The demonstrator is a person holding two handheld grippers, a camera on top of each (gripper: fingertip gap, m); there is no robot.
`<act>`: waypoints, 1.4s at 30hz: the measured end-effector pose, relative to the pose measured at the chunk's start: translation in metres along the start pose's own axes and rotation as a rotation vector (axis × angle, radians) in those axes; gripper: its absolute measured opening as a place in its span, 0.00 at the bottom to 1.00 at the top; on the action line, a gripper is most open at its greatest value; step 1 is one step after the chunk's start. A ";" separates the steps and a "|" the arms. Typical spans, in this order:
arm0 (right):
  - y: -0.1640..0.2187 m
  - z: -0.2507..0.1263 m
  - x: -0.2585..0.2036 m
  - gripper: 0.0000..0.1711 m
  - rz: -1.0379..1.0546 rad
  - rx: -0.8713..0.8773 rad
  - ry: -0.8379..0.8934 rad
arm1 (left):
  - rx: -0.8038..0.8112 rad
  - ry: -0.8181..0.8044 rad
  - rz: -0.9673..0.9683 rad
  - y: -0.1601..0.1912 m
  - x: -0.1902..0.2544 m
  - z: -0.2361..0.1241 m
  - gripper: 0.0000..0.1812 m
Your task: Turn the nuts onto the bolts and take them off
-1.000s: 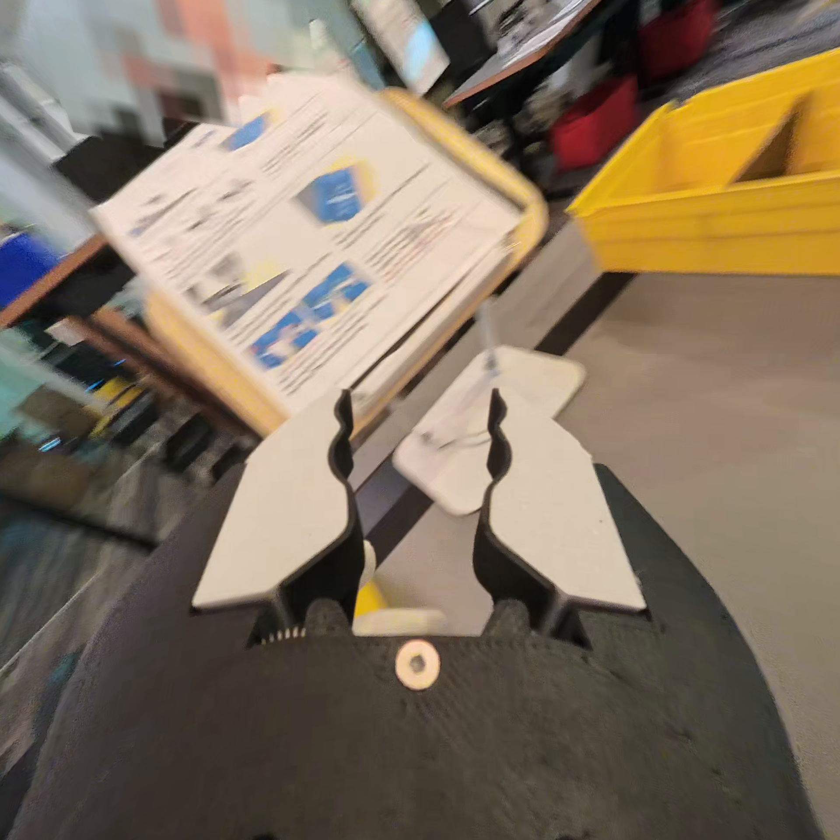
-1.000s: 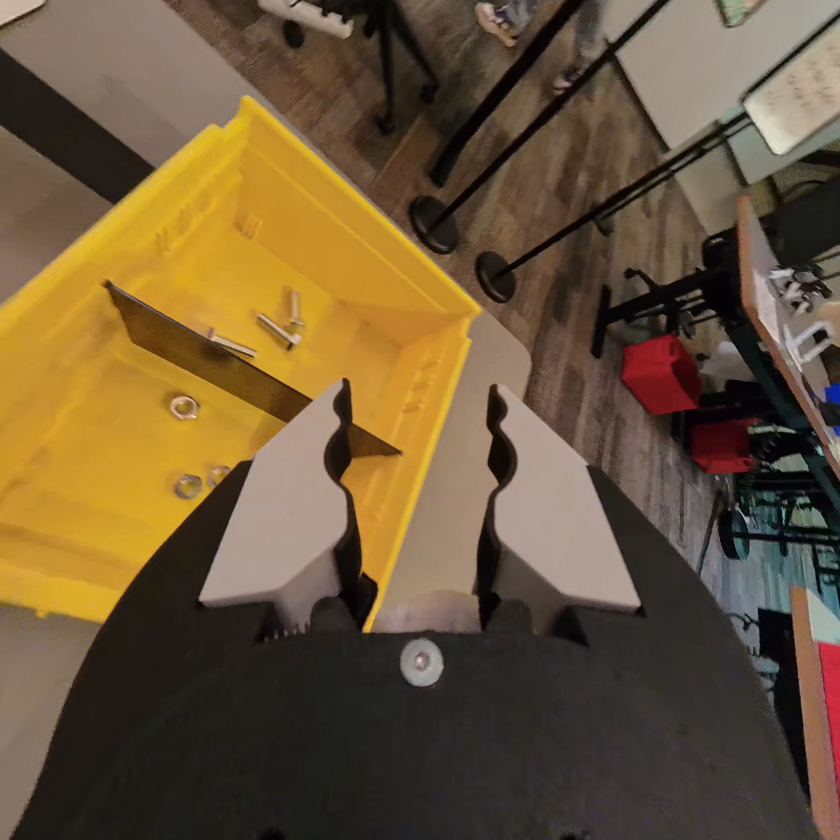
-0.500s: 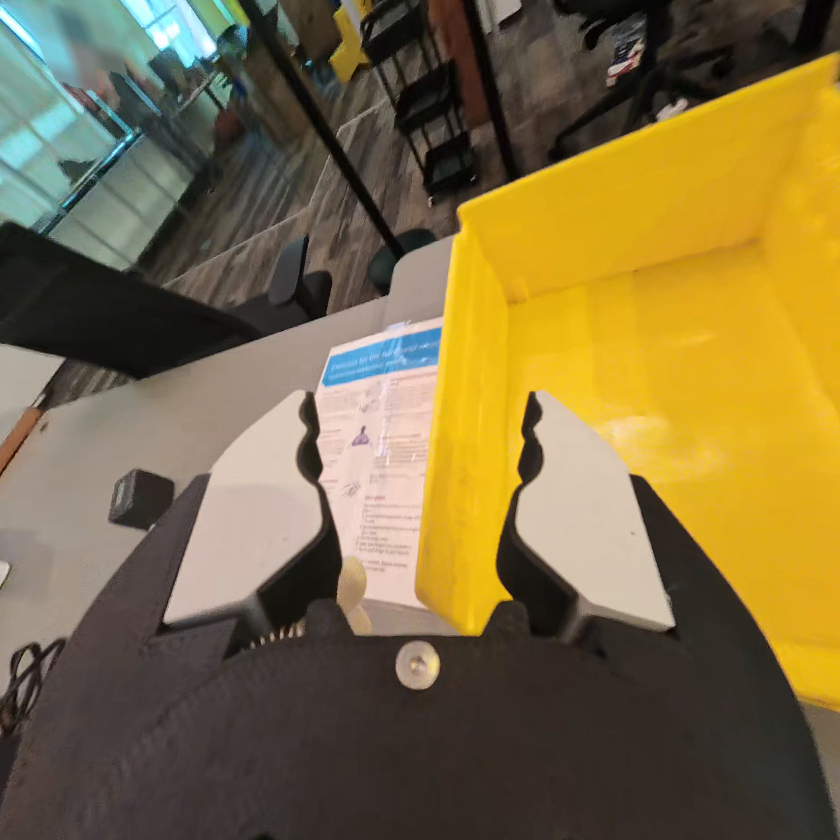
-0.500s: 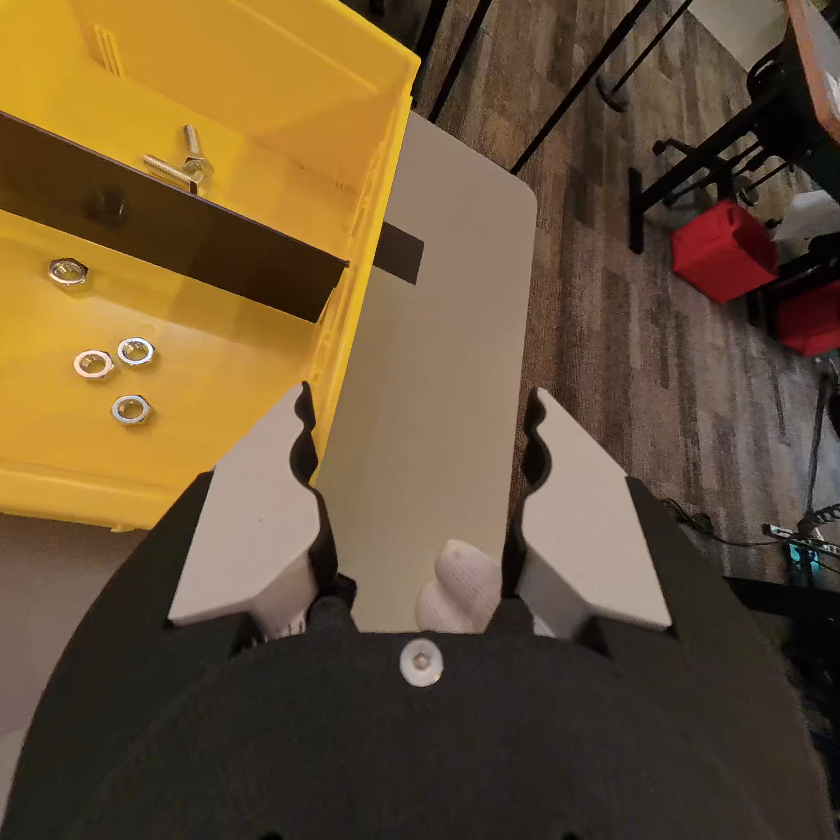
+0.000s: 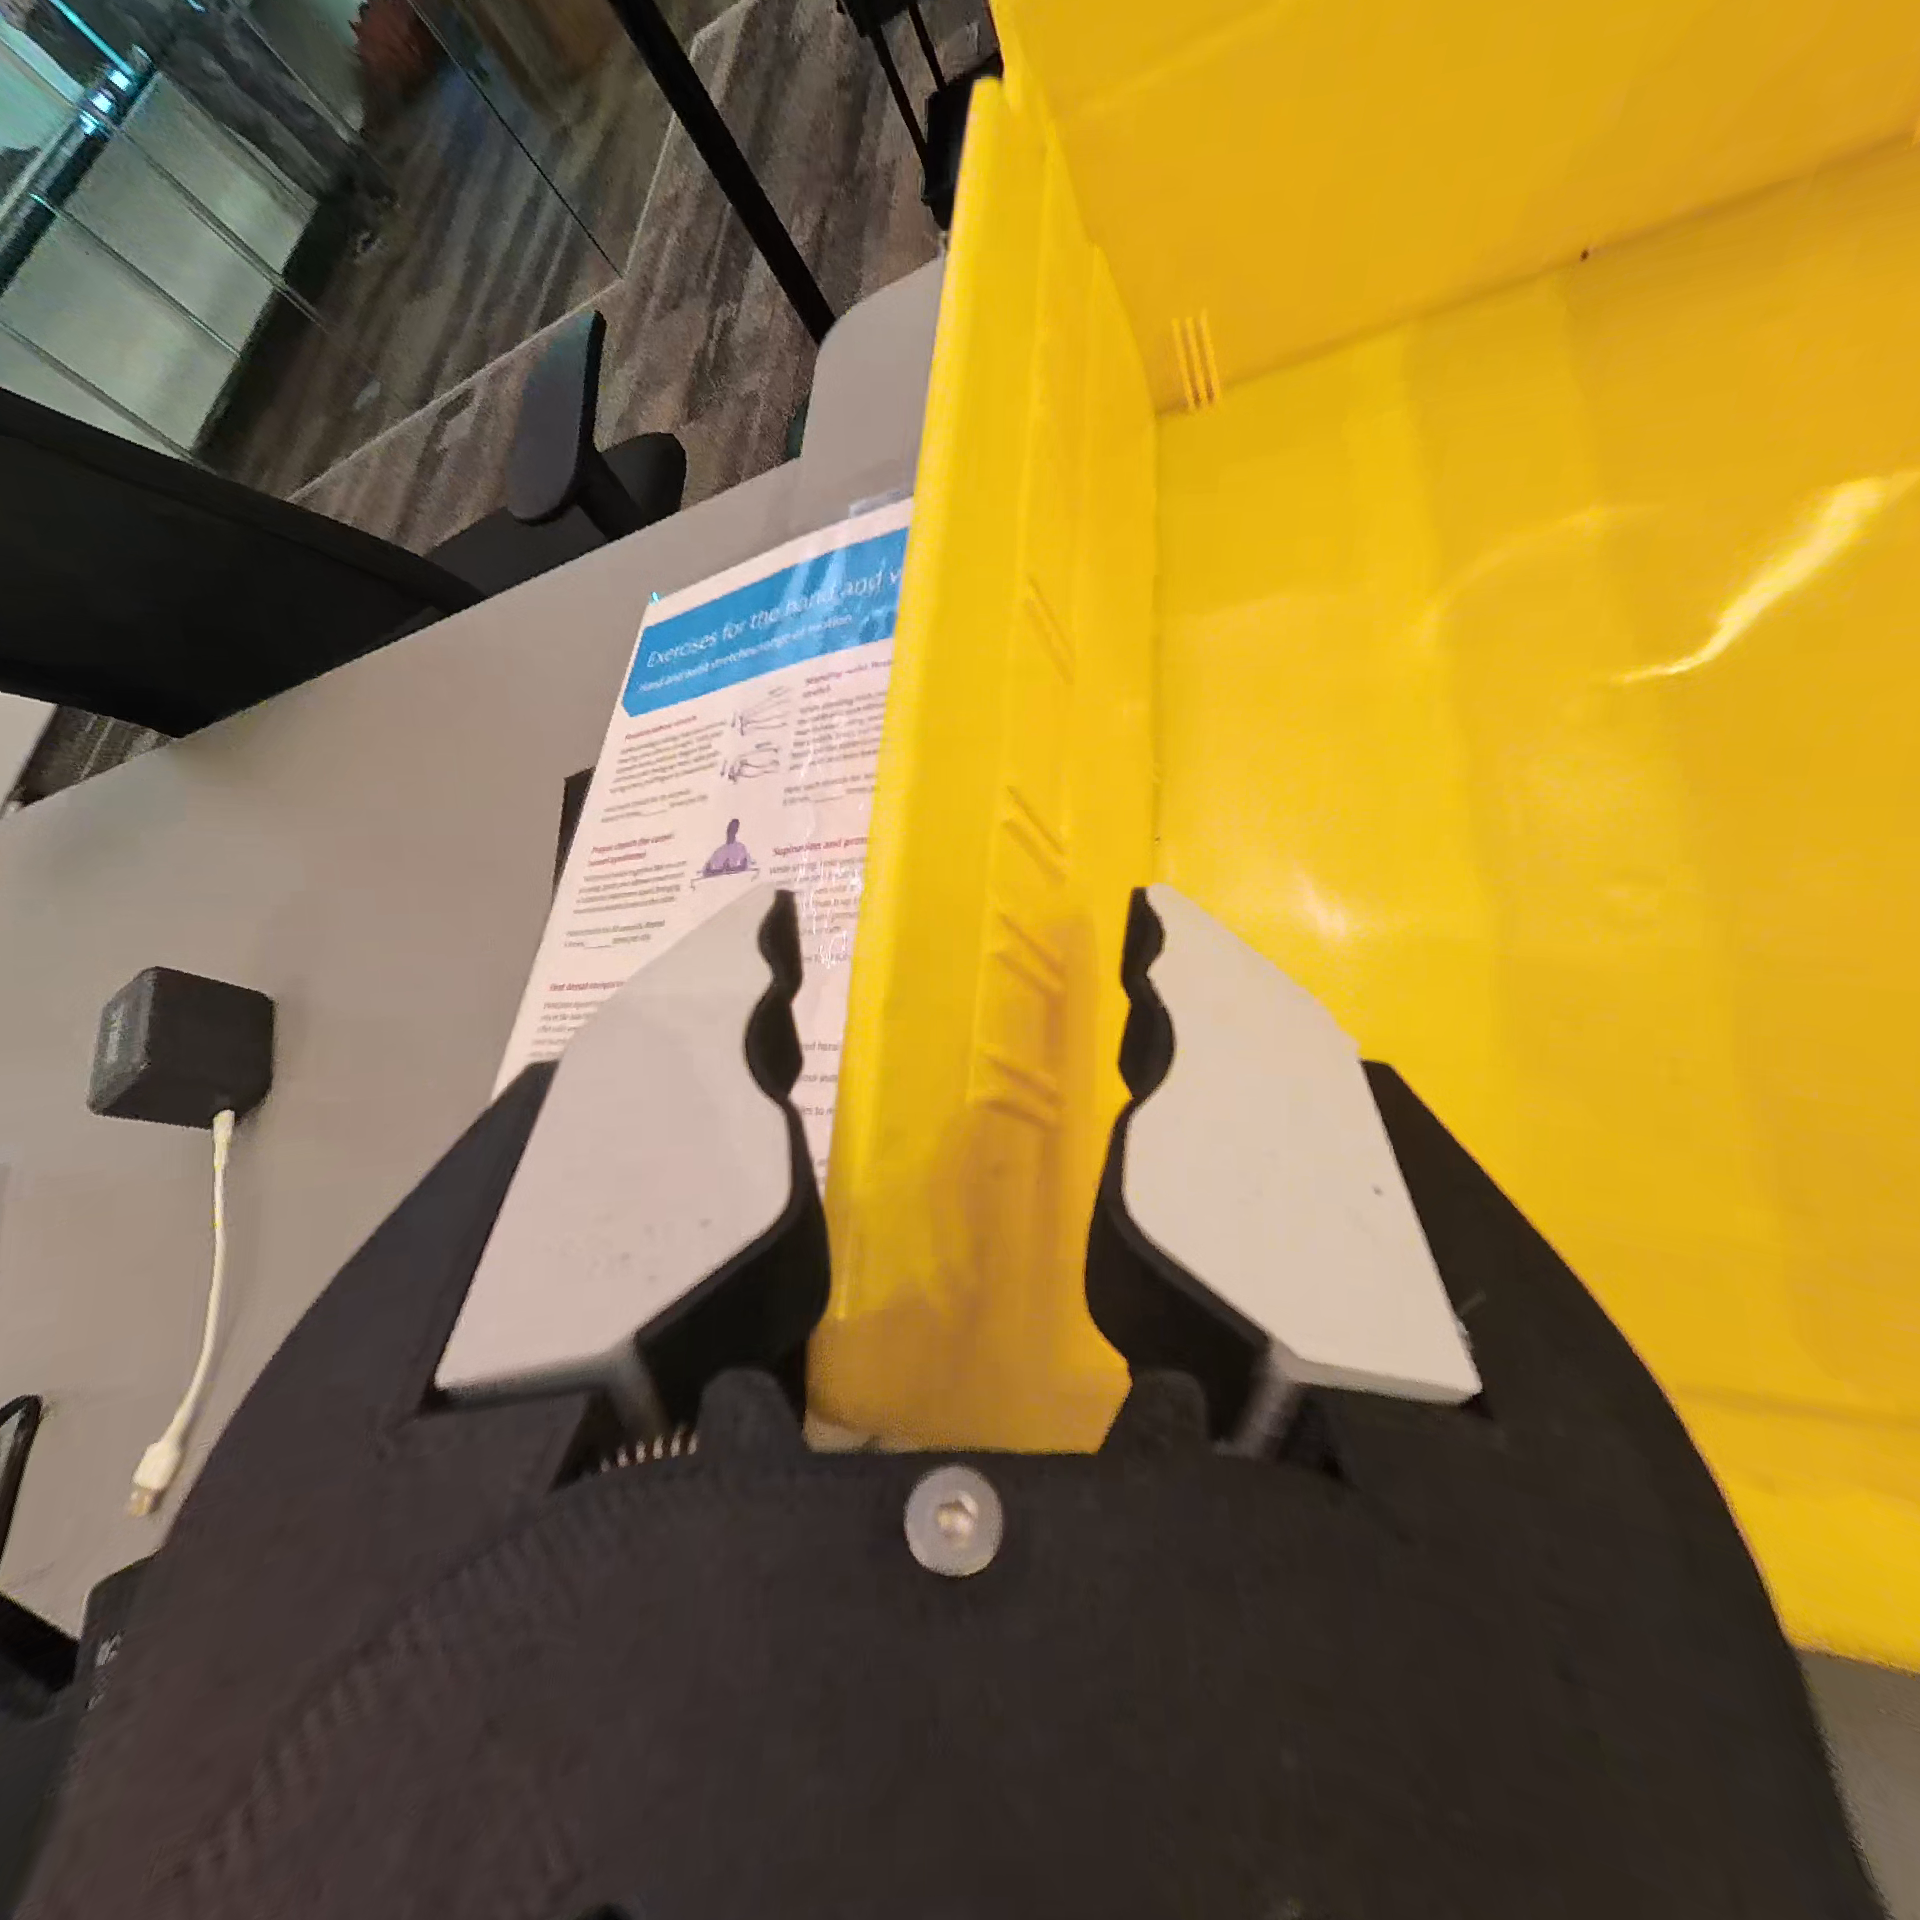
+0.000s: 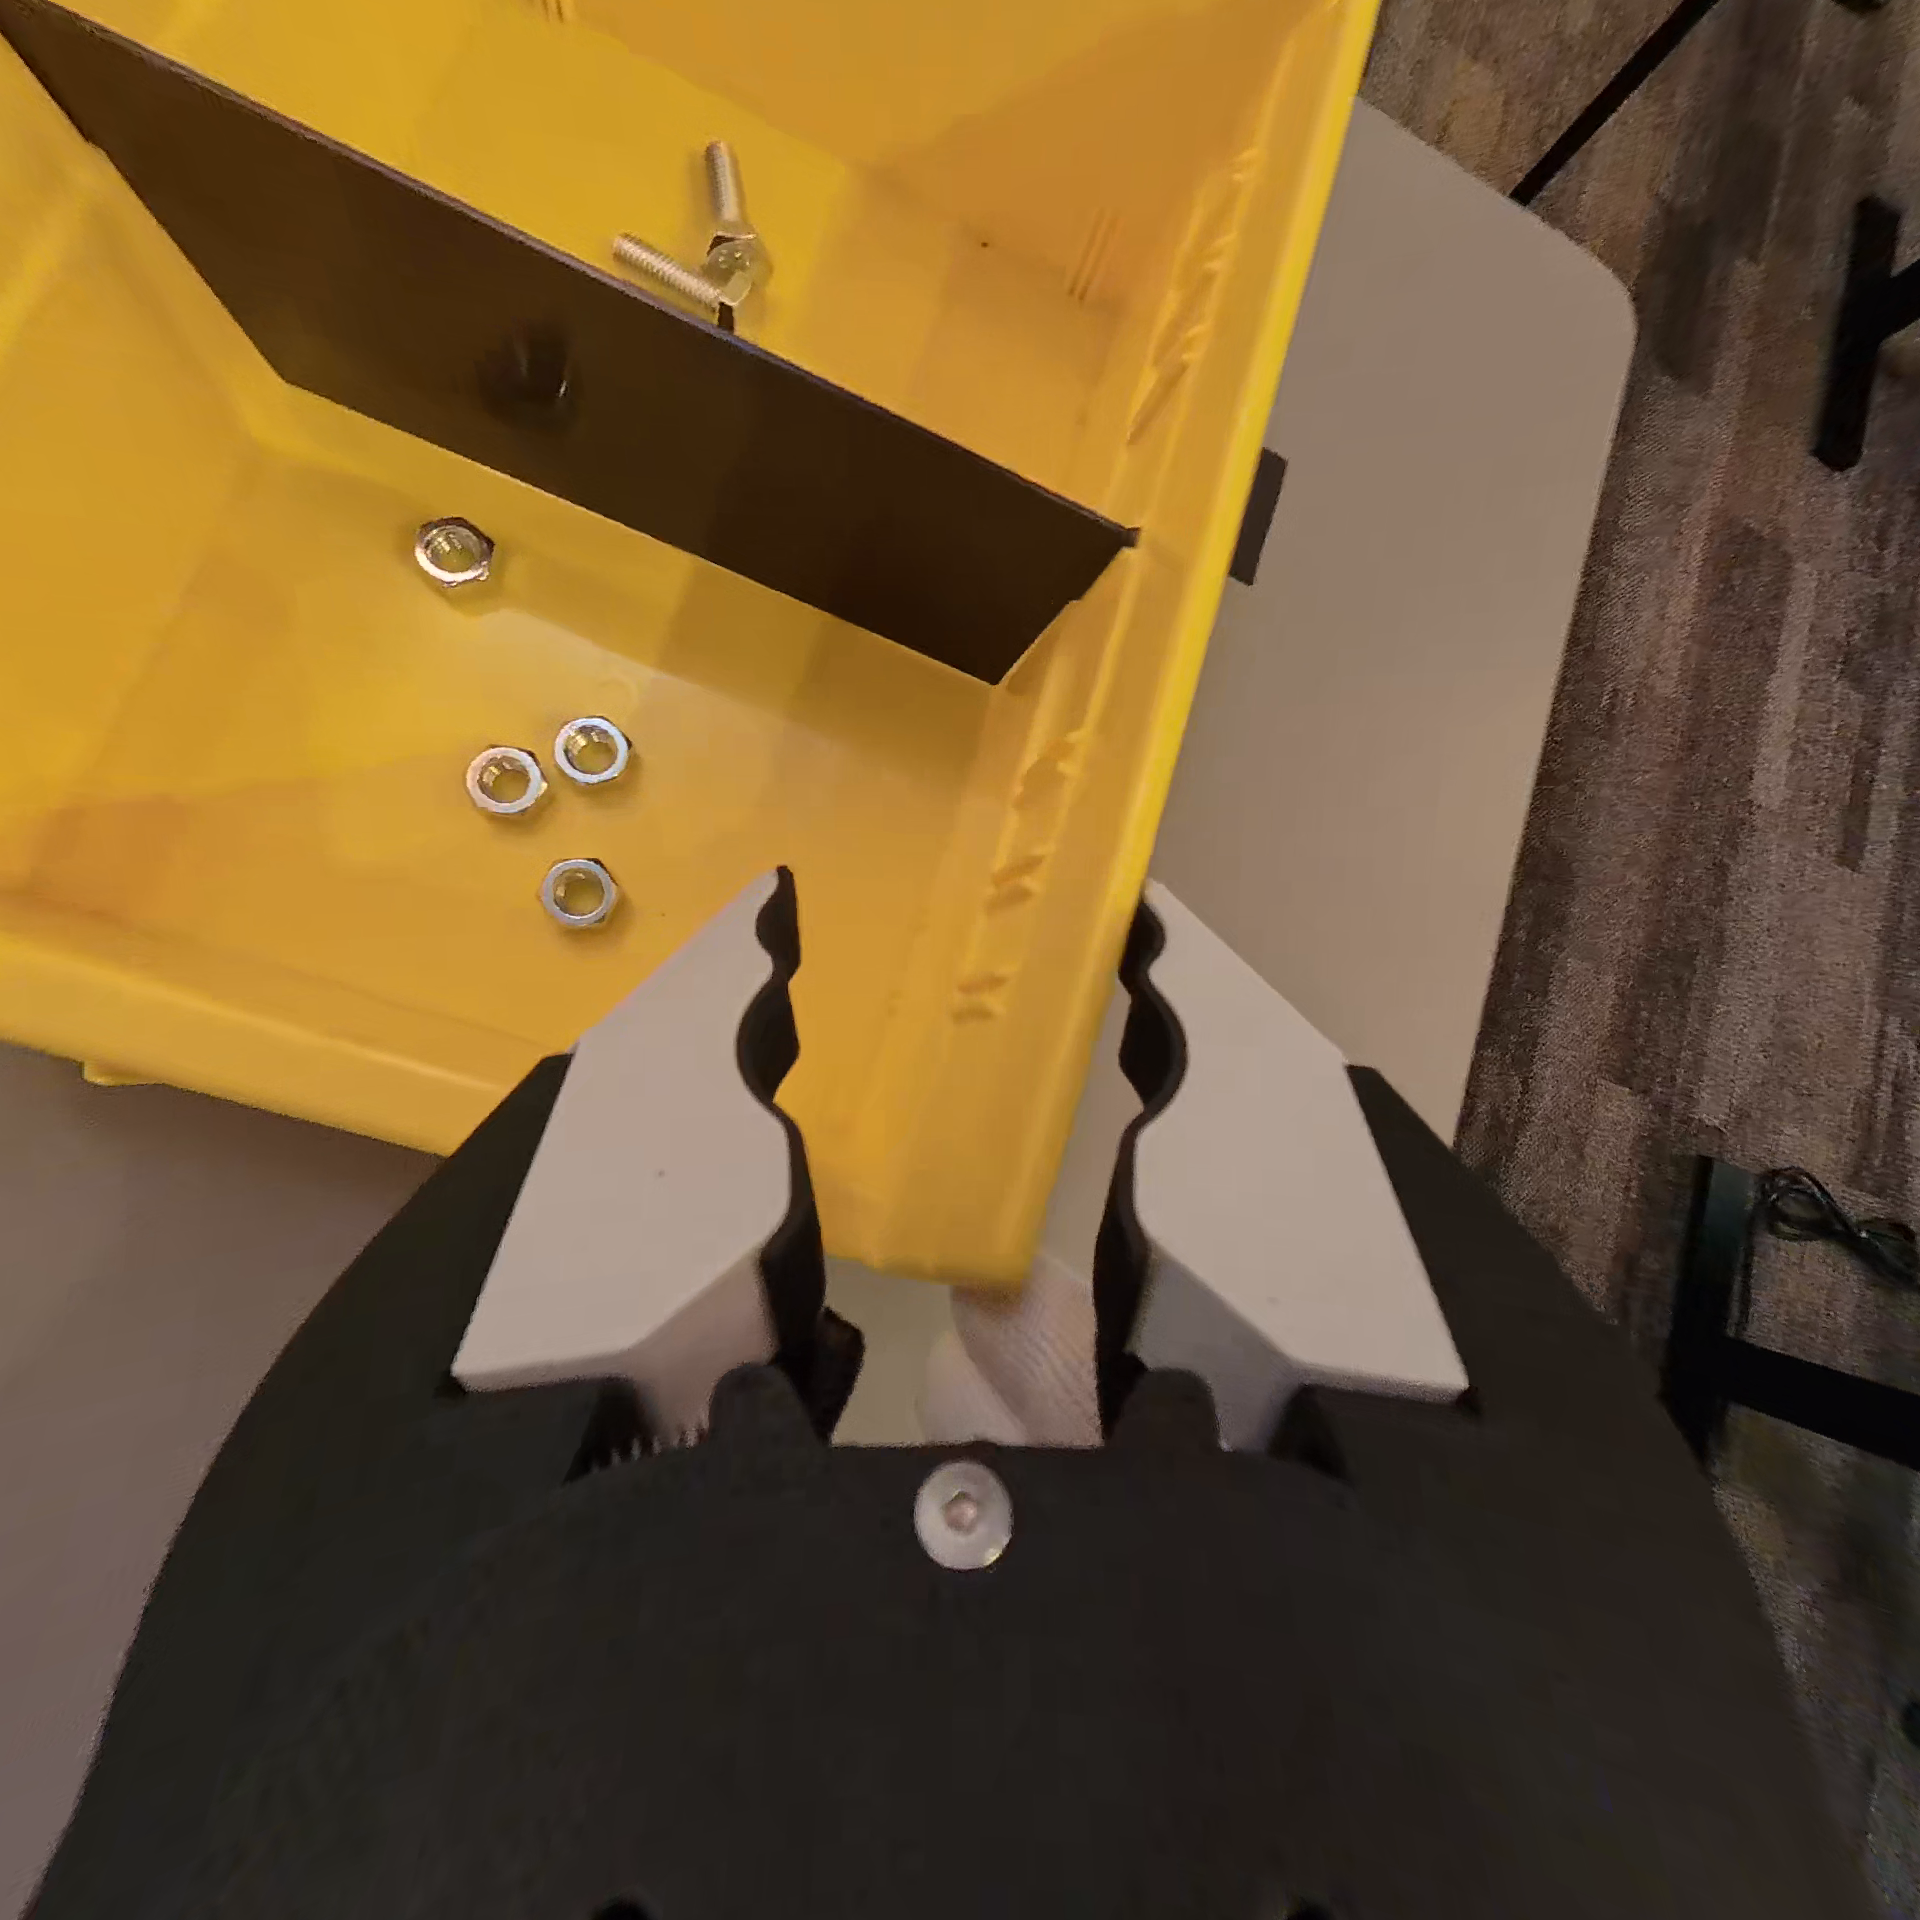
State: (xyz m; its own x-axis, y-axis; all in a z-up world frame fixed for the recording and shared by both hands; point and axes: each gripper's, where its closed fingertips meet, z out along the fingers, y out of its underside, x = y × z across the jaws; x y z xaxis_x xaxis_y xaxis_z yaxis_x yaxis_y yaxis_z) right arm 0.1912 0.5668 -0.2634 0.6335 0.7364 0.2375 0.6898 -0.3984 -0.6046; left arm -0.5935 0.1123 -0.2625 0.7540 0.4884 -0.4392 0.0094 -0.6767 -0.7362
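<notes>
A yellow bin (image 6: 1195, 499) stands on the grey table, split by a black divider (image 6: 644, 416). Several silver nuts (image 6: 506, 779) lie in its near compartment. Two bolts (image 6: 717, 223) lie beyond the divider. My right gripper (image 6: 958, 899) straddles the bin's right wall, left finger inside and right finger outside, jaws closed against the wall. In the left wrist view my left gripper (image 5: 956, 920) straddles the bin's left wall (image 5: 987, 727) in the same way, and the wall fills the gap between the fingers. No nut or bolt shows in that view.
A laminated printed sheet (image 5: 727, 779) lies on the table left of the bin, partly under it. A small black box (image 5: 182, 1044) with a white cable (image 5: 197, 1299) sits farther left. The table's right edge and the carpeted floor (image 6: 1714, 727) are close to the bin. A white-gloved finger (image 6: 1023, 1351) shows behind the right jaws. One gripper's finger ends stand about 90 cm off the other's.
Both grippers swung down onto the bin's side walls. Their jaws opened wider half a second ago and have now narrowed around the walls.
</notes>
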 end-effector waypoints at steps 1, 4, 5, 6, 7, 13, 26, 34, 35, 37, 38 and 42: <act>0.001 0.003 -0.001 0.35 -0.001 -0.012 0.003 | 0.004 -0.014 0.009 0.001 -0.001 0.001 0.31; 0.003 0.008 0.005 0.30 -0.011 -0.027 0.054 | 0.019 0.001 -0.009 0.001 -0.002 0.003 0.23; 0.004 0.009 0.006 0.28 -0.002 -0.028 0.060 | 0.014 0.004 -0.003 0.002 -0.002 0.004 0.22; 0.004 0.010 0.008 0.27 0.004 -0.028 0.066 | 0.011 -0.002 0.011 0.003 -0.004 0.005 0.23; 0.005 0.011 0.010 0.25 0.006 -0.030 0.078 | 0.015 0.004 0.010 0.002 -0.003 0.005 0.22; 0.016 0.020 0.012 0.14 0.012 -0.051 0.094 | 0.027 0.023 0.005 0.001 -0.002 0.006 0.20; 0.017 0.007 -0.008 0.03 0.145 0.061 0.013 | 0.200 0.304 -0.266 -0.017 0.020 0.001 0.04; 0.032 -0.022 -0.059 0.04 0.153 0.069 0.007 | 0.301 0.276 -0.220 -0.029 0.020 -0.026 0.04; 0.032 -0.026 -0.068 0.04 0.149 0.072 0.000 | 0.318 0.270 -0.208 -0.031 0.019 -0.033 0.04; 0.031 -0.031 -0.089 0.04 0.125 0.078 -0.013 | 0.340 0.268 -0.218 -0.034 0.016 -0.046 0.04; 0.029 -0.033 -0.100 0.04 0.122 0.083 -0.025 | 0.355 0.266 -0.230 -0.035 0.014 -0.053 0.04; 0.016 -0.039 -0.152 0.04 0.080 0.086 -0.066 | 0.415 0.242 -0.281 -0.043 0.002 -0.088 0.04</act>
State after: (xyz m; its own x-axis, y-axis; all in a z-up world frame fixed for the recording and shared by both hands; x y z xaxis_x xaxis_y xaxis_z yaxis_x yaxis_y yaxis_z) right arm 0.1198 0.4274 -0.2790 0.6590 0.7394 0.1374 0.6035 -0.4109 -0.6834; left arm -0.5340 0.0935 -0.1867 0.8896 0.4453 -0.1020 0.0094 -0.2411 -0.9705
